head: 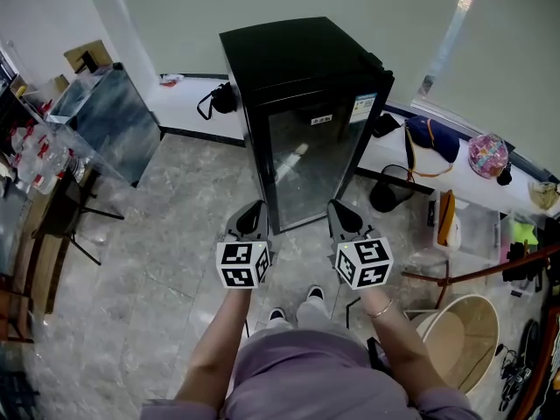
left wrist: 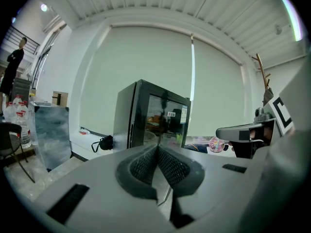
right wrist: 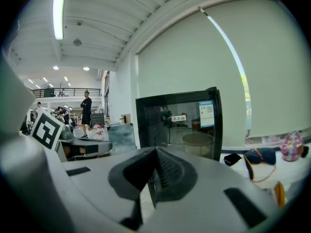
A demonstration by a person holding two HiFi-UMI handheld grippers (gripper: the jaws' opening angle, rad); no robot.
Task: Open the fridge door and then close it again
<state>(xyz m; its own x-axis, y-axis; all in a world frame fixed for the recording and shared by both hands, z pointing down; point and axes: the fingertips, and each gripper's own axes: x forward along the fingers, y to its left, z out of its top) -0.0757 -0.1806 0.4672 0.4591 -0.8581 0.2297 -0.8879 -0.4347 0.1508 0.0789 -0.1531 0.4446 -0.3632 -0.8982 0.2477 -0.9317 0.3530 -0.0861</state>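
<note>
Now the left tongs (head: 255,208) and right tongs (head: 338,210) are both closed and empty, held side by side facing the fridge (head: 293,55), whose glass door (head: 302,164) is shut.

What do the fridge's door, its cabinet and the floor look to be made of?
Fridge door: probably glass in a black frame, glossy; it mirrors a light streak.
Cabinet: black, smooth, faintly shiny; metal or plastic, cannot tell.
Floor: grey veined tiles, stone or stone-look, polished, with visible joints.
</note>
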